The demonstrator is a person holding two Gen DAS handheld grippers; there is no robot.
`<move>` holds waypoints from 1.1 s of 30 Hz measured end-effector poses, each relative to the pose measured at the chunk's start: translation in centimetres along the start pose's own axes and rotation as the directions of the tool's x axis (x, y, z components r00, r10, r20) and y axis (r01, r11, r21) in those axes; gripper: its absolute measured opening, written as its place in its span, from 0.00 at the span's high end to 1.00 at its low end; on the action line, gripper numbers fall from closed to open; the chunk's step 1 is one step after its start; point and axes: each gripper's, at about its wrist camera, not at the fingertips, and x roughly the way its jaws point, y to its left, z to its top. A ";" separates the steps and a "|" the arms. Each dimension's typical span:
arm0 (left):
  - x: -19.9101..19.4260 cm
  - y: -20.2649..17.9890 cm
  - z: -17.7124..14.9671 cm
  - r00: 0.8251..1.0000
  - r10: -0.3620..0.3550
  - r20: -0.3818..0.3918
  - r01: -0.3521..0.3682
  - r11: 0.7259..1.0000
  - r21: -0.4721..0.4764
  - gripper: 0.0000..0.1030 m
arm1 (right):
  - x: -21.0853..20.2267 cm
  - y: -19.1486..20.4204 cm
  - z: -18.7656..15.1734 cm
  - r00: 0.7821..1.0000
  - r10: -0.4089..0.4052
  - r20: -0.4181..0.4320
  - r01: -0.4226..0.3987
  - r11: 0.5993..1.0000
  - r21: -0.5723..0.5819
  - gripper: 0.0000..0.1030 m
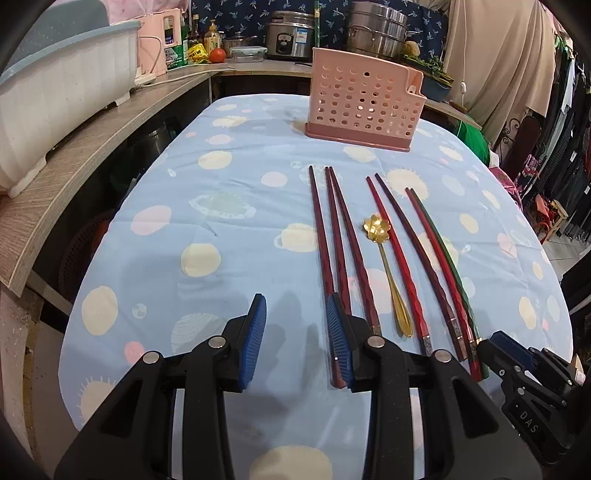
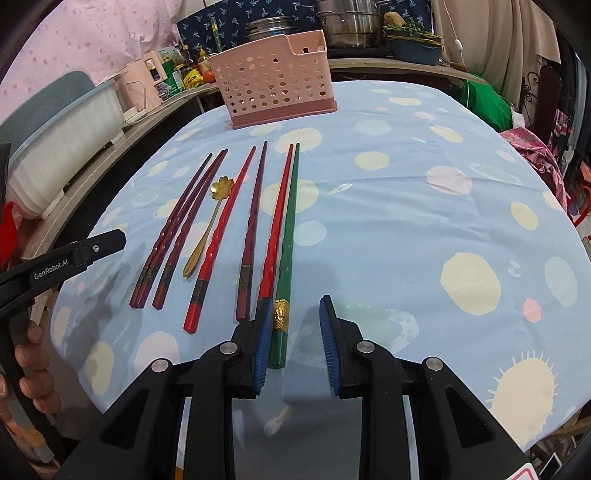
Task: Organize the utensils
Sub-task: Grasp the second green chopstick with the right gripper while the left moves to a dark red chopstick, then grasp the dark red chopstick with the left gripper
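Kitchen clutter behind the table
Rice cooker [image 1: 290, 35] top centre, steel steamer pot [image 1: 376, 31] beside it, orange fruit [image 1: 217, 55] upper left.

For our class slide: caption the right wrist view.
Open right gripper beside a green chopstick, perforated pink plastic utensil holder beyond.

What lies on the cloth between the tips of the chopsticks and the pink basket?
Nothing: in both wrist views the cloth is bare between the chopsticks and the pink basket.

Seven chopsticks [image 2: 255, 214] and gold spoon [image 2: 207, 229] flat before upright pink holder [image 2: 275, 79]
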 end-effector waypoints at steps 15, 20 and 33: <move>-0.1 0.0 -0.7 0.998 -0.038 -0.040 0.037 0.999 -0.023 0.68 | 0.1 -0.3 -0.1 0.999 -0.028 -0.016 0.028 1.000 -0.012 0.92; 0.1 -0.1 -0.8 0.996 -0.051 -0.071 0.049 0.998 -0.029 0.68 | -0.2 -0.6 -0.2 0.999 -0.010 -0.043 0.011 1.000 0.008 0.93; 1.3 -1.0 -1.3 0.993 -0.033 -0.111 0.033 0.999 -0.001 0.68 | -0.5 -0.7 -0.6 0.998 0.002 -0.069 -0.002 1.000 0.003 0.93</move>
